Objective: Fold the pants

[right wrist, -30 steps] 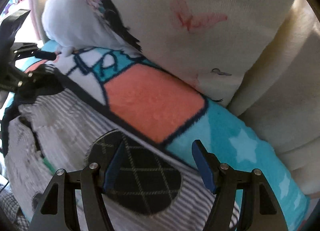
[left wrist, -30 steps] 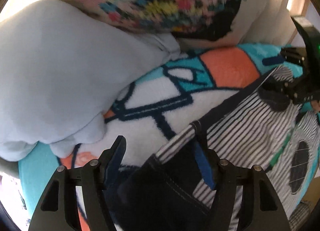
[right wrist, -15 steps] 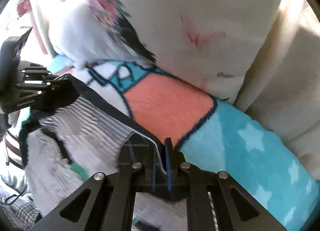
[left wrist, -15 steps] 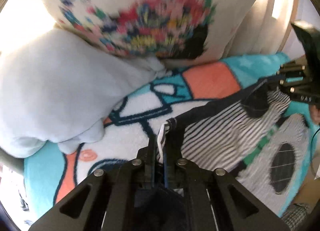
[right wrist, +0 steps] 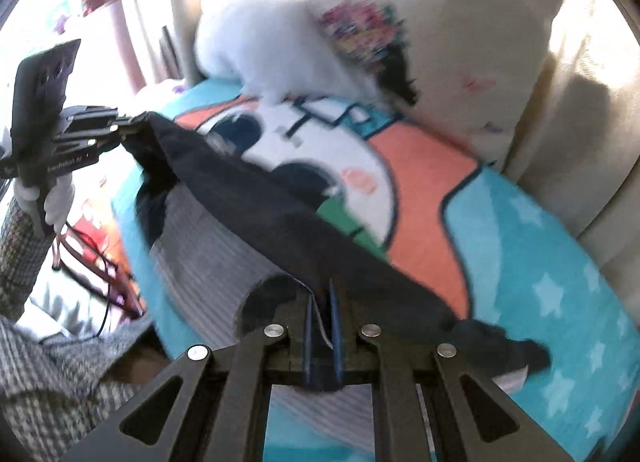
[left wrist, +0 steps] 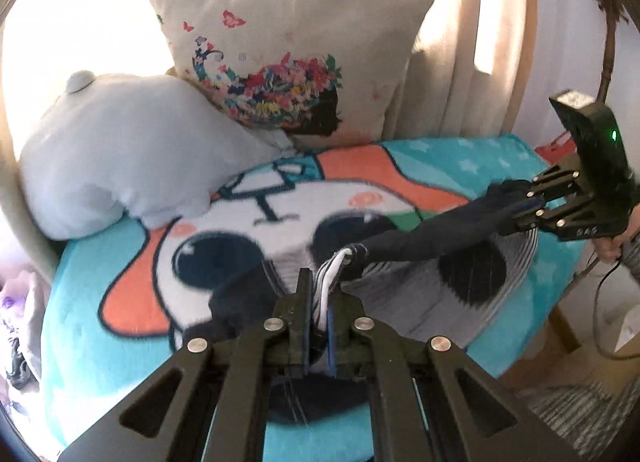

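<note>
The pants (left wrist: 420, 294) are grey-and-white striped with black round patches and a dark waistband. They hang between my two grippers above the bed. My left gripper (left wrist: 319, 286) is shut on one end of the waistband, with striped cloth bunched between the fingers. My right gripper (right wrist: 321, 298) is shut on the other end. The dark band (right wrist: 256, 205) stretches taut between them. The right gripper shows at the right of the left wrist view (left wrist: 524, 205). The left gripper shows at the left of the right wrist view (right wrist: 120, 129).
A cartoon blanket (left wrist: 120, 262) in teal, orange and white covers the bed. A butterfly-print cushion (left wrist: 280, 49) and a pale blue plush pillow (left wrist: 120, 153) lean at the back. Curtains (left wrist: 460, 61) hang behind. Cables and clutter (right wrist: 92, 254) lie off the bed's edge.
Both grippers closed on the waistband, then lifted and pulled back from the cushions. The pants rose off the blanket and the band is stretched between them.
</note>
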